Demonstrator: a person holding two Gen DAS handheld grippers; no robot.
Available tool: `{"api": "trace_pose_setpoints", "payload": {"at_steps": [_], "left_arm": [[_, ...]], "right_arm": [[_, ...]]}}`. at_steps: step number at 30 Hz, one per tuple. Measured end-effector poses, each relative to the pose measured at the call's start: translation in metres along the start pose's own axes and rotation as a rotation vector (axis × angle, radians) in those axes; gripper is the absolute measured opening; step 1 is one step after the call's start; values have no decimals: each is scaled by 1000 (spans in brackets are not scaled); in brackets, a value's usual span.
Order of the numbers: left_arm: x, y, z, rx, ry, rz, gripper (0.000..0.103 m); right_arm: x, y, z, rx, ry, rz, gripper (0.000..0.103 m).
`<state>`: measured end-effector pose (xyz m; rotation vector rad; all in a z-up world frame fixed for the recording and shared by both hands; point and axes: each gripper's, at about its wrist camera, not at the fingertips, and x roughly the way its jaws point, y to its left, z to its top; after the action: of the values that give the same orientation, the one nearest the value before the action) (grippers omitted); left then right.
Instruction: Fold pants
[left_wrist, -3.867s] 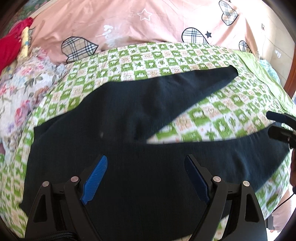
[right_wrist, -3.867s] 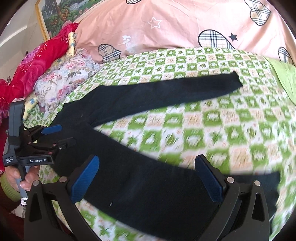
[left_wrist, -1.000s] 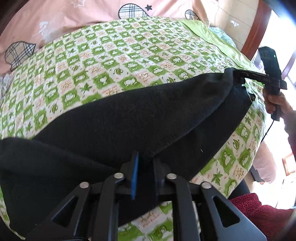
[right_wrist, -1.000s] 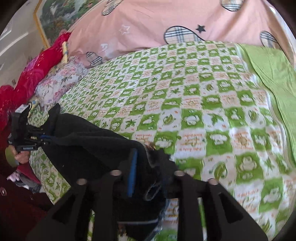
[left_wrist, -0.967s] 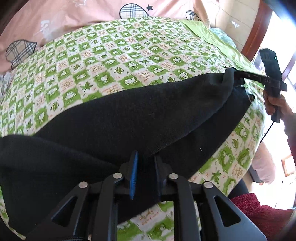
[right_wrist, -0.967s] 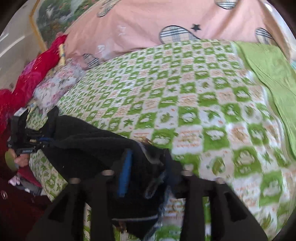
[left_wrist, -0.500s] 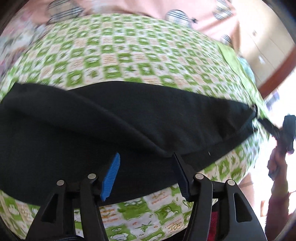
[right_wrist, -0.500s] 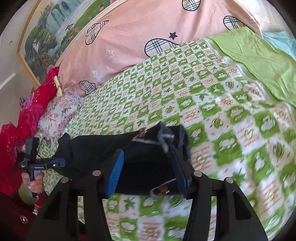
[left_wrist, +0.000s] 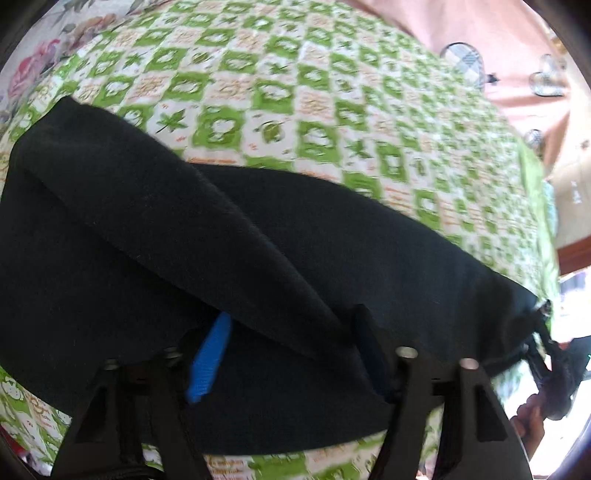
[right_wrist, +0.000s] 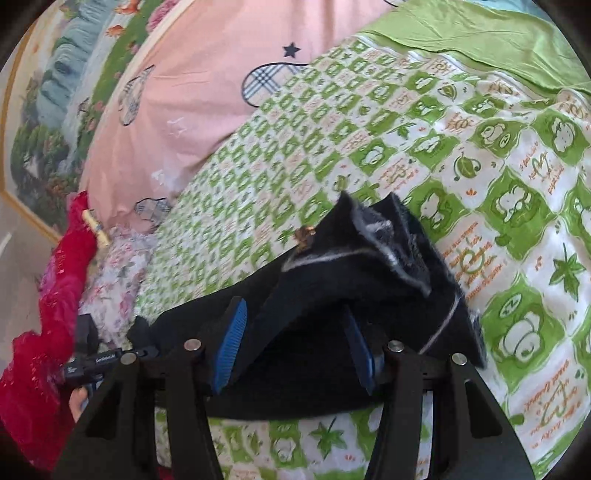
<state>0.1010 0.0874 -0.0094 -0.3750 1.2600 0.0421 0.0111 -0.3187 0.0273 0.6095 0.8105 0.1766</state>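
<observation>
Looking down the left gripper (left_wrist: 291, 350), its fingers (left_wrist: 208, 360) are spread fairly wide with black fabric draped over and between them, nothing pinched as far as I can see. Same deal on the right gripper (right_wrist: 291, 347): blue-padded fingers (right_wrist: 231, 343) parted, cloth bunched in the gap. The pants (left_wrist: 229, 266) lie folded lengthwise across the near edge of the bed (left_wrist: 321, 99), one layer over the other. In the right view the end with the grey-stitched edge sticks up toward 12 o'clock, a small brass bit at 11, maybe a zipper pull, it's blurry. Further out at 10 o'clock are the pink pillow (right_wrist: 207, 74) and red blanket (right_wrist: 55, 295); a plain green sheet (right_wrist: 480, 33) sits at 1 o'clock.
</observation>
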Motion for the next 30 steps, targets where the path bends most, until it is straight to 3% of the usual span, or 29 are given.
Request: {"api": "trace_pose_setpoints", "payload": {"at_steps": [1, 2, 3, 5, 8, 12, 21, 24, 25, 28, 30], "left_arm": [[0, 1, -2, 2, -14, 15, 41], [-1, 3, -6, 7, -27, 15, 29], [-5, 4, -8, 15, -42, 7, 25], [-13, 7, -12, 25, -67, 1, 18], [-31, 6, -23, 54, -110, -15, 17], [-41, 6, -49, 104, -127, -23, 17], [-23, 11, -73, 105, -92, -43, 18], [-27, 22, -73, 99, -84, -56, 28], [-28, 26, -72, 87, -80, -69, 36], [-33, 42, -70, 38, -83, -85, 52], [-38, 53, -64, 2, -90, -79, 57]], "right_arm": [[0, 0, 1, -6, -8, -3, 48], [-1, 0, 3, -18, -15, -14, 37], [-3, 1, 3, -31, -20, -23, 23], [-15, 2, 5, -60, -54, -18, 11], [-37, 3, 6, -77, -108, -13, 8], [-58, -7, -1, -74, -113, -25, 7], [-48, -23, -32, -81, -53, -111, 6], [-47, -23, -33, -65, -43, -128, 7], [-48, -22, -32, -51, -40, -133, 7], [-62, -14, -33, -56, -82, -154, 17], [-75, -2, -34, -92, -141, -166, 40]]}}
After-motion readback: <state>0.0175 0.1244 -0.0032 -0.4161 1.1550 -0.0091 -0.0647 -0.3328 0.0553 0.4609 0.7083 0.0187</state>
